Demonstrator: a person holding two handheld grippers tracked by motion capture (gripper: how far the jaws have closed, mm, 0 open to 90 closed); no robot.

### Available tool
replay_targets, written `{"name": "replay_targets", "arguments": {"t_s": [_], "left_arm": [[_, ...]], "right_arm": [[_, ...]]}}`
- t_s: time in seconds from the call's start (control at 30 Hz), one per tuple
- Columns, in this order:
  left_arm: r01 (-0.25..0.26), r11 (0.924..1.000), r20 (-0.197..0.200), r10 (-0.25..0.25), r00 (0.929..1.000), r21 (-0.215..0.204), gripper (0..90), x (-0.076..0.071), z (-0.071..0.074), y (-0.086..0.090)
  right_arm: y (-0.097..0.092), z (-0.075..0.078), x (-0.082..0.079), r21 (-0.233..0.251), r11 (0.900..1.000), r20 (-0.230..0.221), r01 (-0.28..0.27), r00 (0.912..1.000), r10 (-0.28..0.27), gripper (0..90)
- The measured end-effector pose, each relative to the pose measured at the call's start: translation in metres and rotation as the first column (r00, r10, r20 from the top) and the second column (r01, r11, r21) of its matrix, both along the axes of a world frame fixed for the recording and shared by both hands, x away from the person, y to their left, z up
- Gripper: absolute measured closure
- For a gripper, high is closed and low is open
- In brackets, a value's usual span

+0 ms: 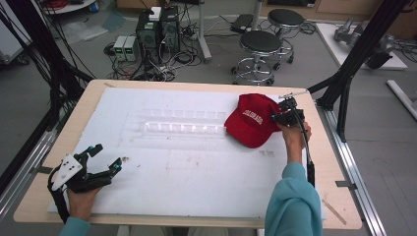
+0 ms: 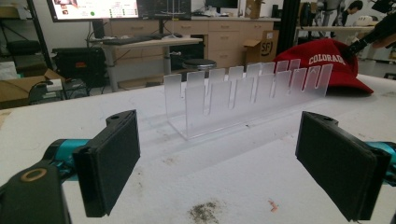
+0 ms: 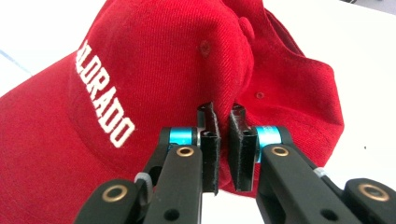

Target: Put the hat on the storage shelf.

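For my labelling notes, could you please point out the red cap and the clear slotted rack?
red cap [image 1: 251, 123]: high view, front panel by the lettering.
clear slotted rack [image 2: 219, 105]: left gripper view, near row of tabs.

The left claw [image 1: 101, 158] sits low at the near left corner of the table [image 1: 196, 187], held from below by the left hand [image 1: 81, 199], its forearm entering from the bottom edge. Its jaws stand wide apart — in the left gripper view the two black pads [image 2: 109, 161] flank a broad gap with nothing between them. The right arm reaches forward along the right side, its teal sleeve [image 1: 292, 201] rising to the right hand [image 1: 294, 133], which carries the right claw [image 1: 280, 115] at the far right. That claw's jaws are pressed nearly together — pinching a fold of red cap [image 3: 154, 70] fabric between the pads.
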State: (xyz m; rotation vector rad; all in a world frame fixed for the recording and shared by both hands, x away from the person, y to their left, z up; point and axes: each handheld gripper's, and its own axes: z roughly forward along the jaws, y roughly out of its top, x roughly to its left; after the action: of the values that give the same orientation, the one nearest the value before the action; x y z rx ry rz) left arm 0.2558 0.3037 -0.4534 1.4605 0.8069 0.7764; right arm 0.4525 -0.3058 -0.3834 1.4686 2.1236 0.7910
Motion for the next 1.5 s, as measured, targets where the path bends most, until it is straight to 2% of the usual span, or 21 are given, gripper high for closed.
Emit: {"name": "replay_targets", "arguments": {"t_s": [0.17, 0.33, 0.5, 0.8, 0.9, 1.03, 1.2, 1.5], "left_arm": [[0.001, 1.0, -0.001, -0.001, 1.0, 0.002, 14.1, 0.0, 0.0, 0.0], [-0.001, 1.0, -0.006, 0.001, 1.0, 0.001, 14.1, 0.0, 0.0, 0.001], [-0.004, 1.0, -0.011, 0.004, 0.9999, -0.003, 14.1, 0.001, 0.0, 0.001], [-0.008, 0.9997, -0.029, 0.007, 0.9995, -0.024, 13.8, 0.002, 0.001, 0.003], [-0.017, 0.9993, -0.045, 0.015, 0.9989, -0.033, 13.8, 0.004, 0.001, 0.003], [-0.02, 0.9995, -0.051, 0.019, 0.9985, -0.024, 13.8, 0.005, 0.001, 0.003], [-0.019, 0.9996, -0.061, 0.018, 0.998, -0.022, 13.8, 0.005, 0.002, 0.002], [-0.007, 1.0, -0.081, 0.006, 0.9967, -0.006, 13.7, 0.007, 0.007, 0.002]], "right_arm": [[0.0, 0.006, -0.005, 0.009, 0.9998, 0.018, -0.019, 0.9997, 0.019, 85.8], [0.002, 0.019, -0.015, 0.031, 0.9979, 0.06, -0.058, 0.9966, 0.056, 85.8], [0.005, 0.031, -0.026, 0.021, 0.9959, 0.083, -0.088, 0.9928, 0.086, 85.9], [0.005, 0.051, -0.042, 0.008, 0.9913, 0.151, -0.131, 0.9801, 0.128, 86.1], [0.003, 0.056, -0.048, 0.022, 0.9903, 0.161, -0.137, 0.9781, 0.132, 86.1], [0.001, 0.059, -0.053, 0.03, 0.9887, 0.164, -0.147, 0.9765, 0.14, 86.2], [-0.001, 0.066, -0.06, 0.068, 0.9807, 0.195, -0.183, 0.9666, 0.167, 86.3], [-0.001, 0.079, -0.073, 0.093, 0.9646, 0.254, -0.247, 0.9427, 0.217, 86.3]]}}
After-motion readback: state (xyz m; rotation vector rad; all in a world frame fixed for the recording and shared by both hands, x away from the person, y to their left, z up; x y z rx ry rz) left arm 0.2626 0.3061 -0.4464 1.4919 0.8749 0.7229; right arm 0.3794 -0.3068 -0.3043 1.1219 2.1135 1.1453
